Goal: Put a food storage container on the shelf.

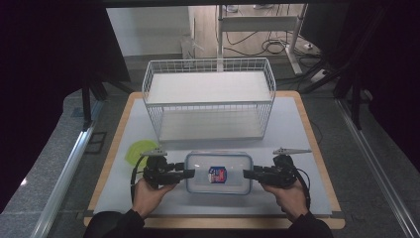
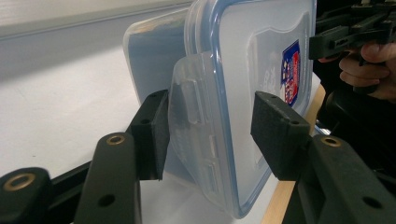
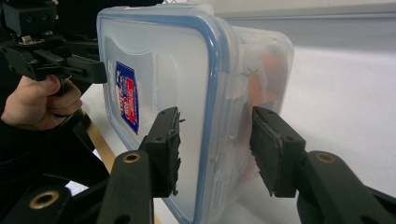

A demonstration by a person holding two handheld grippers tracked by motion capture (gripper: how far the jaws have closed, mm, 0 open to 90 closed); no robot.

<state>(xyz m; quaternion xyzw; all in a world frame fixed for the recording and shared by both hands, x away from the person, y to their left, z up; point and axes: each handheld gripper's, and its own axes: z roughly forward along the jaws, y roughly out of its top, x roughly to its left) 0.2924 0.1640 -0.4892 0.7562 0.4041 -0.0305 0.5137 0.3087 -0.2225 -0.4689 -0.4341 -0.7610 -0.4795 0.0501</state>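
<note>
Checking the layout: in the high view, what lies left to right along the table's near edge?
Green lid → left tool → clear lidded container → right tool.

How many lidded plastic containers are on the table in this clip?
1. The clear container with a blue-rimmed lid sits at the table's near edge, between the left gripper and right gripper. None shows in the wire basket.

Both forearms in from the near edge, hands wrapped round the handles. Left gripper (image 1: 189, 173) aimed rightward, right gripper (image 1: 247, 174) aimed leftward, level and facing each other. Jaws of each partly apart, pads (image 2: 154, 135) not visibly pressing.
</note>
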